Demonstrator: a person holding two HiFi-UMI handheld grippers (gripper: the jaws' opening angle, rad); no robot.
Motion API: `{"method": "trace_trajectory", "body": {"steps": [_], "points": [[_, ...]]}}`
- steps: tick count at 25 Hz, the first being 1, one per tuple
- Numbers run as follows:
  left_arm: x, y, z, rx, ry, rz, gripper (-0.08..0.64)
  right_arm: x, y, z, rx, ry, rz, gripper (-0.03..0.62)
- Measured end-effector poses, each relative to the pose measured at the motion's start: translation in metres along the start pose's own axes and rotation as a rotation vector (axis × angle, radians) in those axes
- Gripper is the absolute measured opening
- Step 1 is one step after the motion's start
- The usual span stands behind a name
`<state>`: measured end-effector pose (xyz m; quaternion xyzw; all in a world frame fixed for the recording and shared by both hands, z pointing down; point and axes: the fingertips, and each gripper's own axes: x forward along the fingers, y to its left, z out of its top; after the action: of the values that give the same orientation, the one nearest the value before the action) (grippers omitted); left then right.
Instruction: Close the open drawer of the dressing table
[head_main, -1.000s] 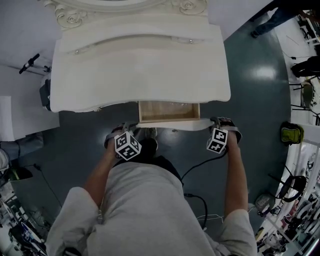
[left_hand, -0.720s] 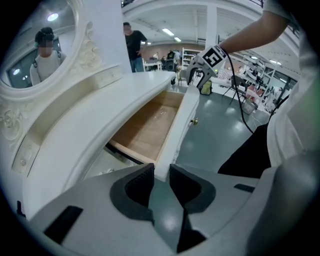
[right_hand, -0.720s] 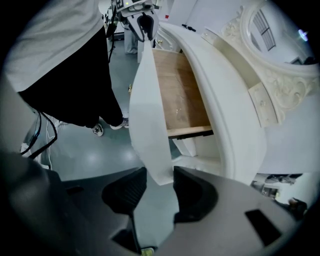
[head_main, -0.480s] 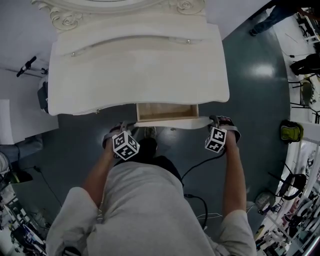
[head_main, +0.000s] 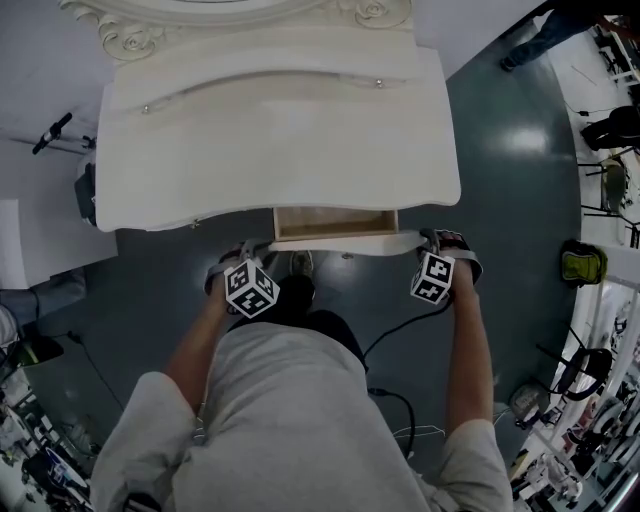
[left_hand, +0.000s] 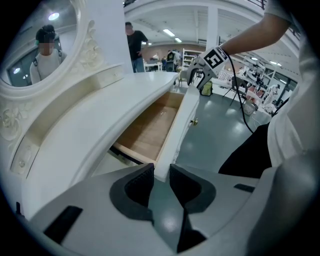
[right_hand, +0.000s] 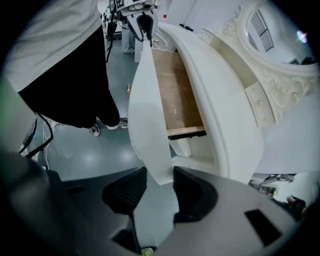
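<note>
A shallow wooden drawer (head_main: 336, 222) sticks part of the way out from under the middle of a white desk (head_main: 280, 130), seen from above. Its pale wood floor looks bare. Its curved white front (head_main: 340, 244) spans the gap between two hand-held grippers. The left gripper (head_main: 258, 252) has its jaws closed on the left end of that front, and the right gripper (head_main: 426, 242) has its jaws closed on the right end. In each gripper view the thin end of the panel sits between the dark pads. A small knob (left_hand: 193, 121) shows on the outer face of the front. The person stands close behind the drawer, with both arms reaching down and forward. An ornate oval mirror (left_hand: 40, 45) rises at the back of the desk. The floor (head_main: 500, 200) is dark grey and glossy, with a black cable (head_main: 385, 345) trailing near the person's feet. The drawer is not yet shut. The likely trouble is an uneven push. If one side leads, the drawer could skew and bind on its runners. The pads hold only the tips of a thin panel, so they could slip off under force. As the front meets the desk, the inner jaws could be pinched between the two unless the grip is let go in time.
</note>
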<state>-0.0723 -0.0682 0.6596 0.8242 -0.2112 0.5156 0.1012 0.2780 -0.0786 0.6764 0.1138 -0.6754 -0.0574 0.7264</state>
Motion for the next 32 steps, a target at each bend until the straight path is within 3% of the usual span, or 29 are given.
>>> {"method": "trace_trajectory", "body": {"steps": [32], "points": [[0.008,0.031,0.010,-0.026,-0.001,0.051,0.100,0.005,-0.035,0.009,0.021,-0.025,-0.052,0.170]]}}
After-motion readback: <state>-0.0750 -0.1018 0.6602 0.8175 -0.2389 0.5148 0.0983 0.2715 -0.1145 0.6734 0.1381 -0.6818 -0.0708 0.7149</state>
